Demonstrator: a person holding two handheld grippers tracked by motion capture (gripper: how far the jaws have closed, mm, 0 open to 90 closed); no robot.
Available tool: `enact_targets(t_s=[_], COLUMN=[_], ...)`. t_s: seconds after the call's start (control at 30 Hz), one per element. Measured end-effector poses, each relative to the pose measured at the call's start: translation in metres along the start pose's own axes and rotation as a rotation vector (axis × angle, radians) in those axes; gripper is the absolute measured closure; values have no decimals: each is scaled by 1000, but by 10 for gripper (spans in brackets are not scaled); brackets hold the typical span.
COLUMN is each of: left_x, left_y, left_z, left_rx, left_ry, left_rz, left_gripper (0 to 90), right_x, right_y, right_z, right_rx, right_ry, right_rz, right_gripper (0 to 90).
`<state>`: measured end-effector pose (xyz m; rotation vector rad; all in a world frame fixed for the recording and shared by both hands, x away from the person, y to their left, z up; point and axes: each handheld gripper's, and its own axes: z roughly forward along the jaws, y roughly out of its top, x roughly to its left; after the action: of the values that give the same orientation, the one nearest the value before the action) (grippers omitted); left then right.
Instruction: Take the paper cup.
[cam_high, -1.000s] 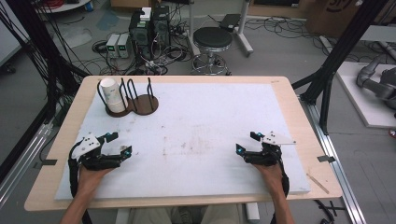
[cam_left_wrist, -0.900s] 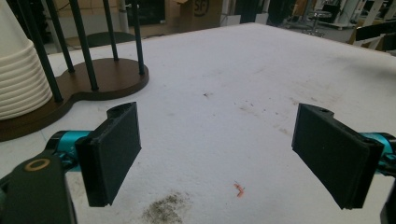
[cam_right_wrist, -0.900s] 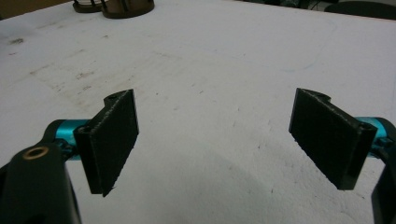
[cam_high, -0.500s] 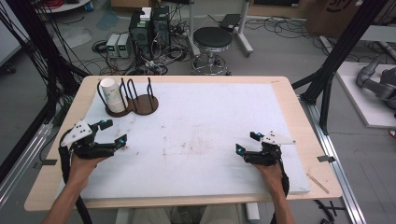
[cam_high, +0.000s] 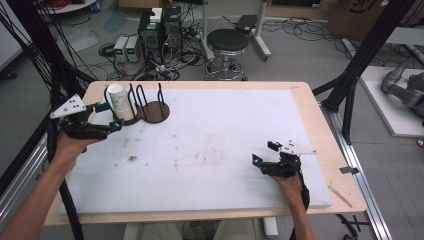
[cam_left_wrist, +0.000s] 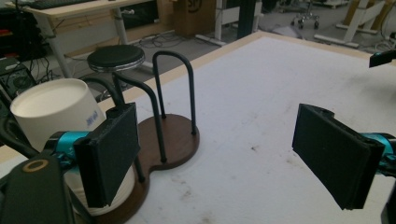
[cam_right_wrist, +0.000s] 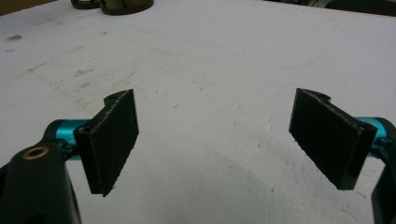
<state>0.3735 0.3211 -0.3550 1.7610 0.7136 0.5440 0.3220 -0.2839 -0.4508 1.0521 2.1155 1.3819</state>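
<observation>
A white paper cup (cam_high: 118, 99) stands upside down on a dark wooden rack (cam_high: 156, 113) with black wire hoops at the table's far left. My left gripper (cam_high: 111, 116) hovers just left of and in front of the cup, open, with nothing between its jaws. In the left gripper view the cup (cam_left_wrist: 53, 108) sits behind the left jaw, the rack base (cam_left_wrist: 173, 139) lies ahead, and my left gripper (cam_left_wrist: 219, 158) gapes over bare white mat. My right gripper (cam_high: 264, 152) rests low at the front right, open and empty; my right gripper (cam_right_wrist: 217, 144) faces stained mat.
The white mat (cam_high: 215, 135) covers a wooden table (cam_high: 320, 130). Black frame posts (cam_high: 357, 65) stand at both sides. Beyond the far edge are a black stool (cam_high: 227, 42) and computer boxes (cam_high: 160, 27) with cables on the floor.
My left hand has lifted and travelled away from the front edge toward the cup and rack at the far left. The right hand has stayed put. Both sets of jaws stand as before.
</observation>
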Motion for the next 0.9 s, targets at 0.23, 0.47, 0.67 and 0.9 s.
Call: enact_targets(t_s=[0.23,0.47,0.67,0.9], left_x=[30,63,83,96], left_y=[22,44,59,69], left_z=[6,24,35,42], left_rx=[47,156,238,305], left_ry=[-9,-51,-87,-108], left_rz=[21,48,82,106], left_gripper=[149,150,151,153], right_x=[0,0,1,2], right_y=[0,0,0,0], right_z=[0,0,0,0], right_rx=[4,4,0,2], right_ry=[-3,-7,-13,-22], right_rz=[-1,-2,-13,-17], right_gripper=[161,161,161,161])
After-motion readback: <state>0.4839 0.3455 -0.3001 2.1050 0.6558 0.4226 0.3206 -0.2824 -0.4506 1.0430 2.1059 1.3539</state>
